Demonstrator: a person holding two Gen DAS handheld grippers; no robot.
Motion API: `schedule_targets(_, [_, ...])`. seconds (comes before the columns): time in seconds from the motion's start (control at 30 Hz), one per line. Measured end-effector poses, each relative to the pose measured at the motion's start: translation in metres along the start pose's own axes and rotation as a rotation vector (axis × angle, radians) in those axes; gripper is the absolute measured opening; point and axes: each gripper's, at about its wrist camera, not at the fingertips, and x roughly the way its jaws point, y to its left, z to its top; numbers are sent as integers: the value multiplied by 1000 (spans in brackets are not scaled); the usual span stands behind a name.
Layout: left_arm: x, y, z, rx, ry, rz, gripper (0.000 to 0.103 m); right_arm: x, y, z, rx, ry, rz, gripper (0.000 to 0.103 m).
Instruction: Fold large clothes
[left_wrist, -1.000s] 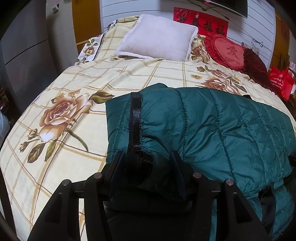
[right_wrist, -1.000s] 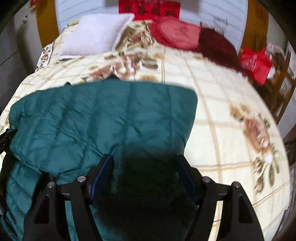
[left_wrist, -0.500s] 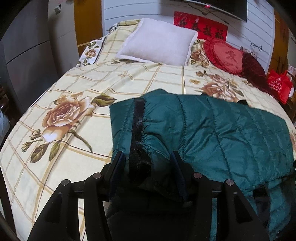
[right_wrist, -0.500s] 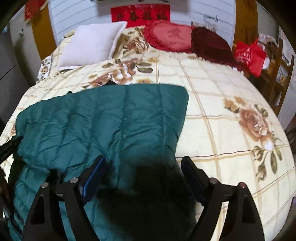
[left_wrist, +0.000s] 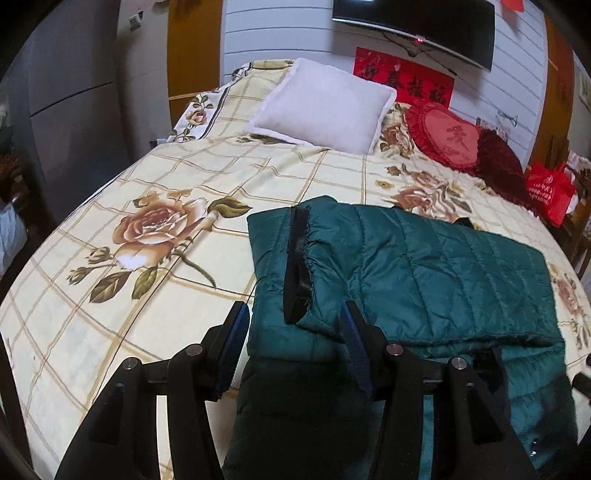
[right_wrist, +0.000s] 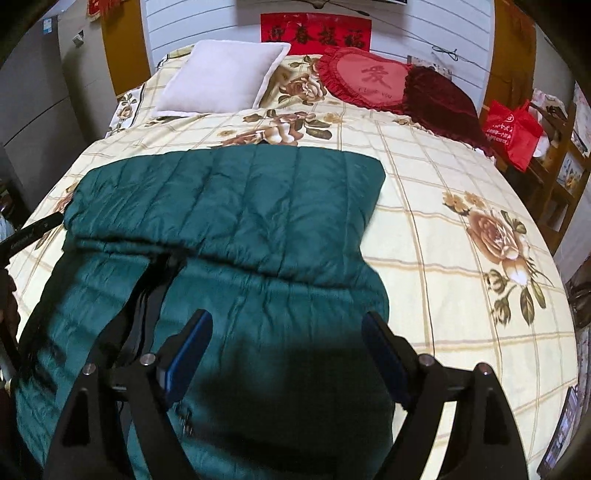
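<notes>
Spread across the bed, a cream floral bedspread (right_wrist: 424, 229) is carrying a green quilted jacket (right_wrist: 236, 206), which is lying folded with its upper layer doubled over the lower part, near the foot. 1 white pillow (right_wrist: 221, 79) and 2 red cushions are sitting at the head. The left gripper (left_wrist: 291, 341) is hovering with its jaws spread, the jacket's edge between them but not pinched. The right gripper (right_wrist: 284, 354) is standing wide apart above the fabric, gripping nothing.

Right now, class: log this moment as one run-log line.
jacket: green quilted jacket folded over on bed | left gripper: open, released | right gripper: open, released
</notes>
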Motion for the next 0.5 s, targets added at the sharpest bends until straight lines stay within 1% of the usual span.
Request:
schedule_targets(0.17, [-27,2,-11,11,-15,5,63,-18,0,-22,-19,6,3,86])
schedule_targets(0.23, [-33,3,-18,12,-1,-2,63,-23,0,-31,-23,13,1,86])
schedule_targets(0.5, [-64,6,-59,70,39,3,63,-35,3,-65,-18,41,21,86])
